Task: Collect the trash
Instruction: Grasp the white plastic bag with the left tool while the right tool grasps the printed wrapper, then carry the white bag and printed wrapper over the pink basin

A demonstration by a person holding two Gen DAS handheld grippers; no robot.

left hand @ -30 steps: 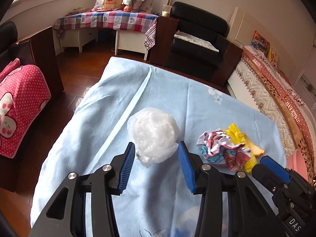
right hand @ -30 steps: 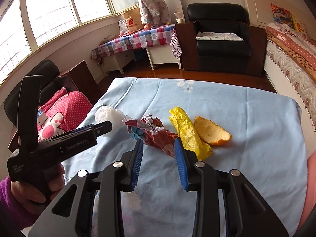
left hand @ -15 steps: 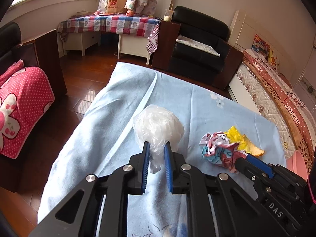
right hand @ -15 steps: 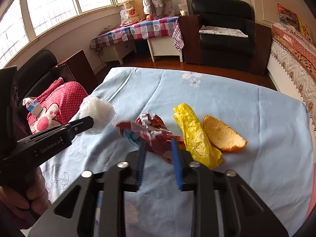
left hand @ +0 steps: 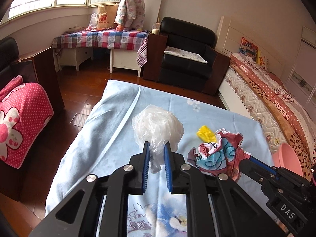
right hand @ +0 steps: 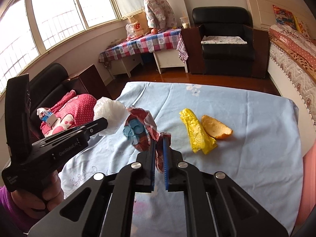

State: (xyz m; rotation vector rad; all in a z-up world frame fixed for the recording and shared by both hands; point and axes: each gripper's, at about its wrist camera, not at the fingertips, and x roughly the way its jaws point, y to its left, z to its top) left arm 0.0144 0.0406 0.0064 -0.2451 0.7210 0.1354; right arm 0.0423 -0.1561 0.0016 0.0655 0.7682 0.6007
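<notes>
Two scraps (right hand: 197, 132) on blue-cloth table (right hand: 256, 138), bedroom.

Yellow wrapper (right hand: 197, 132) and orange peel (right hand: 216, 128) touch, blue cloth (right hand: 256, 148) bare around them.

Home bedroom, bed (left hand: 276, 90) (quilted), armchair (left hand: 187, 59)

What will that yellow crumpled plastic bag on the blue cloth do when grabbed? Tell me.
The yellow crumpled plastic bag looks thin and creased, so it will probably flop and squash flat in a tool. It seems light, likely to slide on the light blue tablecloth if pushed. It lies against the orange peel piece, which may shift.
</notes>
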